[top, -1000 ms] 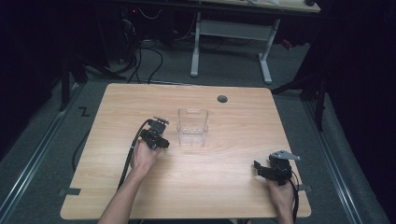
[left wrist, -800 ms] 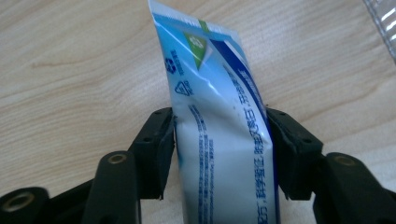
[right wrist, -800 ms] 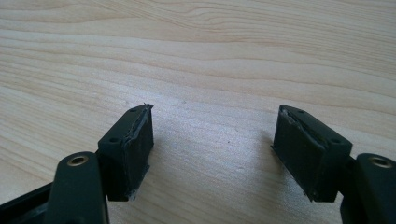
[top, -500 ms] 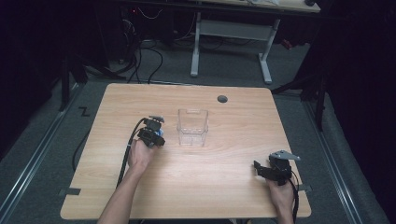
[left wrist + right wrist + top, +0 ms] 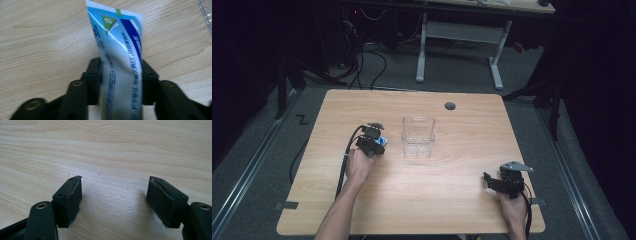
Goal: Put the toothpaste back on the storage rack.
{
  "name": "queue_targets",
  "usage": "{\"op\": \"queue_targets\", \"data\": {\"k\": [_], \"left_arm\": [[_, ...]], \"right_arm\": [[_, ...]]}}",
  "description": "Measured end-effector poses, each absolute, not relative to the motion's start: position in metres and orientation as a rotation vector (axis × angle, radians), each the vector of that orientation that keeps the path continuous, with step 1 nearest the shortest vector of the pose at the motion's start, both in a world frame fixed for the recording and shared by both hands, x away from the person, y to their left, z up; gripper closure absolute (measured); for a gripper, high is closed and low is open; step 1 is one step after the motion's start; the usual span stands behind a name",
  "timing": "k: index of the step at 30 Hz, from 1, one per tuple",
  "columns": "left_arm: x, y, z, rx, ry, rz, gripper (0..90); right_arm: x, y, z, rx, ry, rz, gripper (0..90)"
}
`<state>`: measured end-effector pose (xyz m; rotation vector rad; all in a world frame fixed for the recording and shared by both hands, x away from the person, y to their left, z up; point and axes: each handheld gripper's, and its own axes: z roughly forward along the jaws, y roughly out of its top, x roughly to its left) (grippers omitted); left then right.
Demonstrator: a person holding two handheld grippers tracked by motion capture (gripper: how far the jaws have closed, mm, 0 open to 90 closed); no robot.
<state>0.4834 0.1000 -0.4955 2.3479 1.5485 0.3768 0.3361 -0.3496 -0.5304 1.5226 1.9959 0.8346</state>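
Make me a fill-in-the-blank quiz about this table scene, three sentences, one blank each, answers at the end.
1. The left gripper has just been closing its jaws on a blue and white squeezable ____.
2. The clear plastic box stands on the ____ wooden table, to the right of the left gripper in the high view.
3. The right gripper has its jaws ____, with nothing between them.

Missing words: tube; light; open

Looking along the right gripper [image 5: 113, 200], its two black jaws rise from the bottom edge and stand wide apart, with nothing between them. Each jaw ends in a blocky dark pad; the pads [image 5: 73, 201] look worn and frayed along their inner edges. Under the jaws and ahead of them lies the pale wooden table [image 5: 107, 147], its grain running across, with small dark specks between the jaws.
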Motion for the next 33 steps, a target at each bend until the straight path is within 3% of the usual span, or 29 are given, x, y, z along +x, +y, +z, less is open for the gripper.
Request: {"op": "queue_targets", "data": {"k": [21,33], "left_arm": [[0.473,0.112,-0.477,2.299,1.430,0.371,71.2],[0.446,0.103,-0.452,2.248,1.244,0.527,72.9]], "right_arm": [[0.336,-0.349,-0.530,1.523,1.996,0.835,28.4],[0.336,-0.349,-0.530,1.522,1.997,0.835,28.4]]}}
